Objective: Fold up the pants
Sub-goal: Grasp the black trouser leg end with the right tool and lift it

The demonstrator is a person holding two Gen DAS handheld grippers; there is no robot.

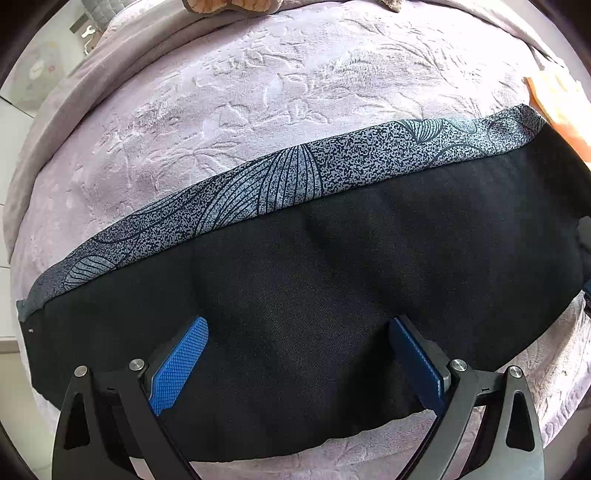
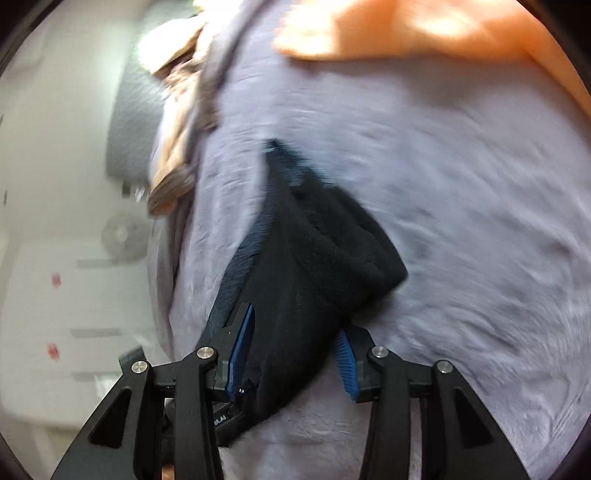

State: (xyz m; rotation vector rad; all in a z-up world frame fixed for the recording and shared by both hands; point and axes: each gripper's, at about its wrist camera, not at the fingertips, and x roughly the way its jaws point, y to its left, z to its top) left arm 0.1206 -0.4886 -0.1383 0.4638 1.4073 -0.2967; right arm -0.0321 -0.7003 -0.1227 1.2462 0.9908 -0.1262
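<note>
The black pants (image 1: 295, 288) lie folded lengthwise across the lilac blanket (image 1: 258, 92), patterned band on the far edge. Our left gripper (image 1: 295, 354) hovers spread wide above them, gripping nothing. Our right gripper (image 2: 291, 354) has one bunched end between slack, parted pads (image 2: 242, 339). Next, we judge, comes regrasping for the crosswise fold.

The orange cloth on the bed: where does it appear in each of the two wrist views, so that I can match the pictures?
Left wrist view: the orange cloth shows only as a strip at the right edge, just above the patterned end of the pants.
Right wrist view: it fills the top right corner, blurred, well beyond the bunched pants.
Shared landmark: the lilac blanket lies under both cloth and pants.
</note>
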